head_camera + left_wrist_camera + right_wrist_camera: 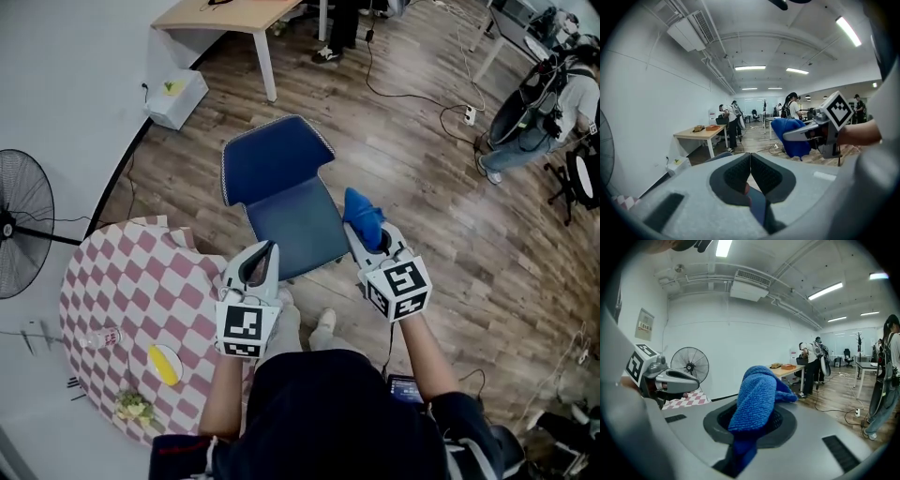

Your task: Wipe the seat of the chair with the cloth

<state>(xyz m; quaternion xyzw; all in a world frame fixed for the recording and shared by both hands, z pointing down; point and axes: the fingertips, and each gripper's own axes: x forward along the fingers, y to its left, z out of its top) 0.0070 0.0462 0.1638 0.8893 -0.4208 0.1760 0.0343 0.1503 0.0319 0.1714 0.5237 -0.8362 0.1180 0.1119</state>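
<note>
The room is an open office with a wood floor [422,187]. Nearest, the left gripper [270,251] is closed and empty; the right gripper [370,239] clamps the blue cloth [362,214], which is soft, light and best held bunched, by the chair seat [292,230] and its right edge. The right gripper view shows folds between the jaws; only the head view shows the whole seat.

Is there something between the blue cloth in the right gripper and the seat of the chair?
Nothing visible stands between them. The right gripper holds the blue cloth by the right edge of the chair seat, and nothing lies on the seat.
</note>
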